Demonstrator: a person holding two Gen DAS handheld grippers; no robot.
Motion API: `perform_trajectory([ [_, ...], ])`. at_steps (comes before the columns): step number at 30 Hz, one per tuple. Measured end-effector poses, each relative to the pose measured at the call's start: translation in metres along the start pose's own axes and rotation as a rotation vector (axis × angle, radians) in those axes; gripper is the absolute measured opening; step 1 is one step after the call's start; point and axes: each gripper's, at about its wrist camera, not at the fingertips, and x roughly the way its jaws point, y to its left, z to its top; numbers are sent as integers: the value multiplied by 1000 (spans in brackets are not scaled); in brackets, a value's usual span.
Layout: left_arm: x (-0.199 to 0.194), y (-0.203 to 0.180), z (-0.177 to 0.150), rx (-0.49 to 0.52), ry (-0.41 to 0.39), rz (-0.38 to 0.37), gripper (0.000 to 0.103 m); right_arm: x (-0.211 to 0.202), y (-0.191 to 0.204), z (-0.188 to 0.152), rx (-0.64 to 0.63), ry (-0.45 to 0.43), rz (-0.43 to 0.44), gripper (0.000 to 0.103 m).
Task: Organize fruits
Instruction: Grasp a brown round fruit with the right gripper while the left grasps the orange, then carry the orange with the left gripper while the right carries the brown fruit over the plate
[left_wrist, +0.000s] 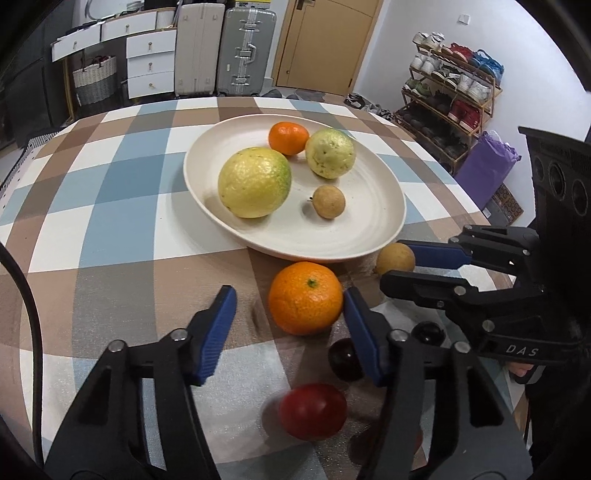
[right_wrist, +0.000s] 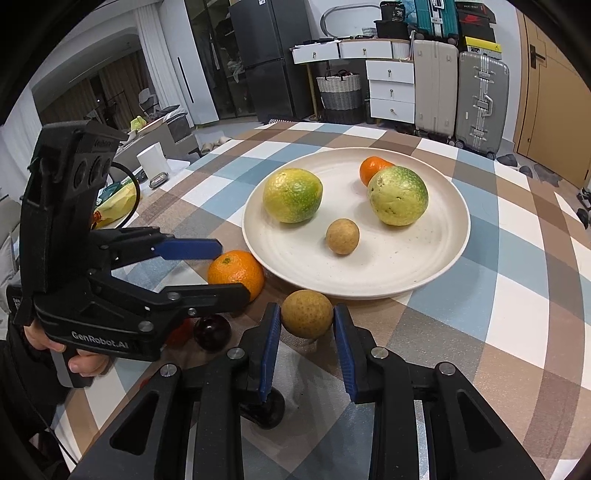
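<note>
Fruit sorting on a checked tablecloth (left_wrist: 110, 192), both grippers working near the plate (left_wrist: 369, 229).

Your right gripper (right_wrist: 307, 325) is pinching a small brown fruit (right_wrist: 307, 313) between its blue pads (right_wrist: 269, 343), just off the plate's near rim. Jaws nearly together, pads pressing both sides of it.

Your left gripper (left_wrist: 291, 314) is sitting around the orange (left_wrist: 306, 297) on the cloth. Right pad is touching or almost touching its side; left pad (left_wrist: 218, 332) is standing clear, with a gap. Not gripping, jaws partly spread. From the right wrist view the lower finger is covering part of the orange, so contact there can't be told.

Plate is holding four pieces: big yellow-green fruit (left_wrist: 254, 182), second green-yellow fruit (left_wrist: 330, 153), small orange (left_wrist: 288, 137) at the back touching that second one, and a small brown fruit (left_wrist: 328, 201) alone in the middle.

Loose on the cloth near you: red fruit (left_wrist: 312, 410) and two dark round ones (left_wrist: 343, 360), just beside the left gripper's right finger. Your hand (right_wrist: 81, 360) is wrapping the left gripper's handle.
</note>
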Motion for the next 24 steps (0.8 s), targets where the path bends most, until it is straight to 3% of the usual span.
perform_trajectory([
  [3,0,-7,-1,27,-3,-21,38,0,1,0,-5,0,-3,30],
  [13,-2,-8,-1,34,-7,-20,37,-1,1,0,-8,-4,-3,30],
  [24,-22,-14,-1,59,-62,-73,37,-9,0,2,-9,-48,24,30],
])
